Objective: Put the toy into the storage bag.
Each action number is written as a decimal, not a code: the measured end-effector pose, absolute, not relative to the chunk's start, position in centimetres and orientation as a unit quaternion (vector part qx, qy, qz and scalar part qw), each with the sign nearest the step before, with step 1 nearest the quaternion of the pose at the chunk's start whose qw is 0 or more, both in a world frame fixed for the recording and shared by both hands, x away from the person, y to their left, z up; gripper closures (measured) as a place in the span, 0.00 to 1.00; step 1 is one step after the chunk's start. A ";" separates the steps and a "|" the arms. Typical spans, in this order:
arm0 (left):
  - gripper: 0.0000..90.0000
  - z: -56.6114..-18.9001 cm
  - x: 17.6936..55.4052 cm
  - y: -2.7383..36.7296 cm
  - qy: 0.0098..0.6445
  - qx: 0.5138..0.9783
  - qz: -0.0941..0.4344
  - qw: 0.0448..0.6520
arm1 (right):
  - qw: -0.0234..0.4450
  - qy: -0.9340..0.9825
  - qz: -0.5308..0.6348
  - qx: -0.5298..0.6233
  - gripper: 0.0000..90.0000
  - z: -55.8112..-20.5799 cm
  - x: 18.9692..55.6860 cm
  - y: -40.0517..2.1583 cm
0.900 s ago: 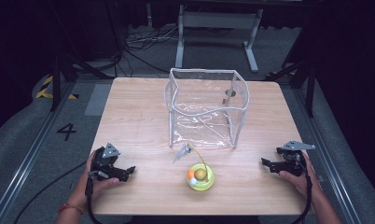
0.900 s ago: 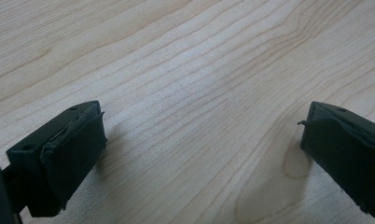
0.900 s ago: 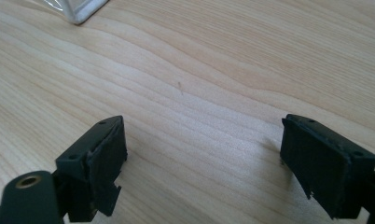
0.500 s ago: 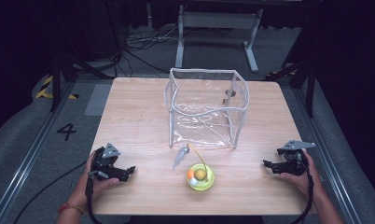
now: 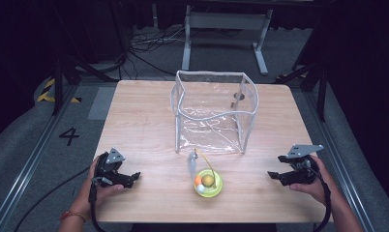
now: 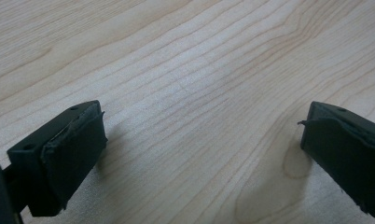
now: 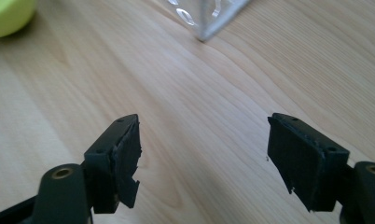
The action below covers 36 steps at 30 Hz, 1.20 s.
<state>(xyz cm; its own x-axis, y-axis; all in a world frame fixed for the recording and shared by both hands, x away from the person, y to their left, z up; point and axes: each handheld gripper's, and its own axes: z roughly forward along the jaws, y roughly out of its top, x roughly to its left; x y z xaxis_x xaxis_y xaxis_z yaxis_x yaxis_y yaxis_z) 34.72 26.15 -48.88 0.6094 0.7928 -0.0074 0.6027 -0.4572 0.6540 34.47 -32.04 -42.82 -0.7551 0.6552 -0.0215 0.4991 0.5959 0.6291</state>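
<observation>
**Grippers wait at the near corners, bag and bowl untouched**

Little has shifted since the earlier frames: the right gripper [image 5: 278, 175] has edged slightly outward from the clear plastic bag [image 5: 214, 112], while the left gripper [image 5: 129, 178] sits where it was, and the bag and the bowl have not moved.

Taking the clear plastic bag as the landmark, it stands upright and open-topped on the wooden table [image 5: 144, 121], toward the far middle of the surface. Just in front of the bag's near side lies a small yellow-green bowl [image 5: 208, 184] holding a couple of small round items, one orange and one yellowish; what they are is too small to tell. A thin cord and a pale tag run from the bowl back toward the bag's base.

The left gripper rests well to the near left of the bag, held in the person's left hand [image 5: 101, 186], its jaws spread apart with nothing between them. Its own view shows only bare wood grain between the two black pads [image 6: 73, 149].

The right gripper lies well to the near right of the bag, held in the right hand [image 5: 312, 181], jaws likewise parted and empty. In the right gripper view, the bag's lower corner [image 7: 209, 21] appears ahead, and the bowl's edge [image 7: 8, 16] sits to its left.
</observation>
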 end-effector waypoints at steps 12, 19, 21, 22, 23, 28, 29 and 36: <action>0.00 -48.9 34.7 26.1 0.418 0.839 0.151 0.314 | 0.086 0.925 0.284 0.236 0.29 -38.9 32.6 -25.2; 0.00 -48.9 34.7 26.1 0.418 0.839 0.151 0.314 | 0.070 0.943 0.255 0.203 0.30 -37.1 31.9 -21.8; 0.00 -48.9 34.7 26.1 0.418 0.839 0.151 0.314 | 0.068 0.945 0.250 0.200 0.30 -36.8 31.8 -21.4; 0.00 -48.9 34.7 26.1 0.418 0.839 0.151 0.314 | 0.067 0.948 0.246 0.191 0.30 -36.4 31.8 -20.5; 0.00 -48.9 34.7 26.1 0.418 0.839 0.151 0.314 | 0.068 0.950 0.243 0.186 0.30 -36.2 31.7 -20.0; 0.00 -48.9 34.7 26.1 0.418 0.839 0.151 0.314 | 0.065 0.956 0.233 0.166 0.31 -35.3 31.8 -17.8; 0.00 -48.9 34.7 26.1 0.418 0.839 0.151 0.314 | 0.065 0.956 0.233 0.166 0.31 -35.3 31.8 -17.8; 0.00 -48.9 34.7 26.1 0.418 0.839 0.151 0.314 | 0.065 0.964 0.217 0.141 0.36 -34.4 32.0 -14.9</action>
<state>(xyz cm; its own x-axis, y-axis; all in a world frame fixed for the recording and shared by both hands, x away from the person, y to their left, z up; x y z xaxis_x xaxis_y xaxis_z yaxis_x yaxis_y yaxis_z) 34.67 26.12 -48.88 0.6042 0.7968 -0.0087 0.6069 -0.4530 0.6530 31.97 -14.89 -34.37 -0.9520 0.2996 -0.0634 0.2435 0.8660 0.4367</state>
